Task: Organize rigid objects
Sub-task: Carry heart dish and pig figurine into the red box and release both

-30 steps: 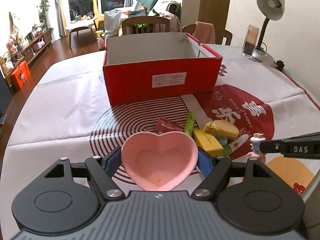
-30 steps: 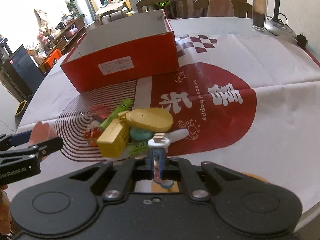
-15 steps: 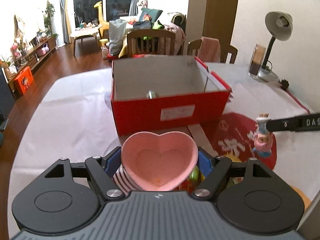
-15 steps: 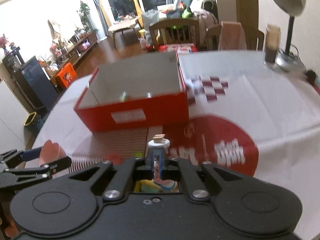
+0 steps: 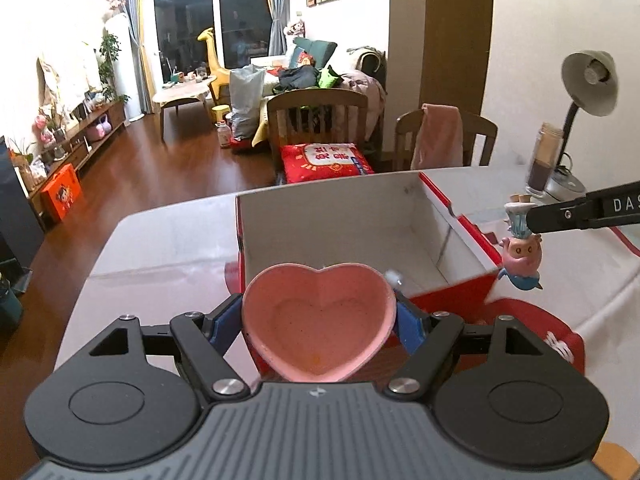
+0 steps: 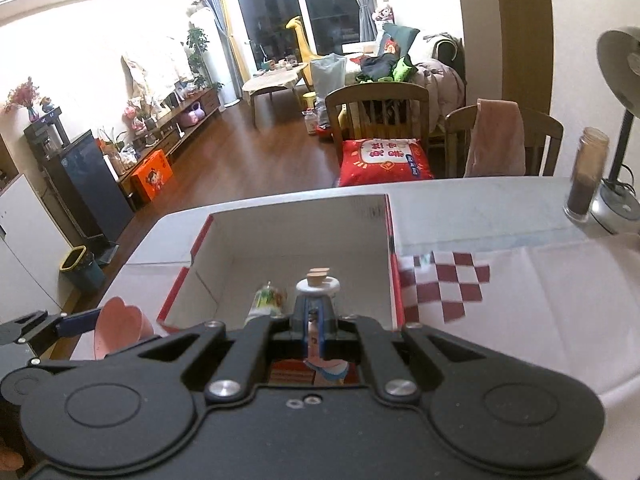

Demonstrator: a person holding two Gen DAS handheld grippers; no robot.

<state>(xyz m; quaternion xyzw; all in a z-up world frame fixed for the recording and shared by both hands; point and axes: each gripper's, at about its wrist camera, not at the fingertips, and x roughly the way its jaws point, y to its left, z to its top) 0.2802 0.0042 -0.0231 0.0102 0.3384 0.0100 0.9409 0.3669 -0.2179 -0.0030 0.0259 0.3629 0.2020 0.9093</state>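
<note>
My left gripper [image 5: 319, 320] is shut on a pink heart-shaped bowl [image 5: 318, 322] and holds it over the near wall of the open red box [image 5: 456, 296]. My right gripper [image 6: 316, 320] is shut on a small pink pig figurine [image 6: 318, 300] and holds it above the near right part of the box [image 6: 394, 280]. The figurine [image 5: 520, 248] hangs from the right gripper's fingers [image 5: 580, 212] in the left wrist view. The bowl [image 6: 120, 330] shows at the left of the right wrist view. A small tube-like item [image 6: 266, 300] lies inside the box.
The box stands on a table with a white and red printed cloth [image 6: 460, 284]. A jar [image 6: 584, 176] and a desk lamp [image 5: 588, 80] stand at the table's far right. Two wooden chairs [image 5: 316, 120] stand behind the table.
Both grippers have risen from the pile of items and moved forward to the red box, carrying the bowl and the figurine. The pile has dropped out of view.
</note>
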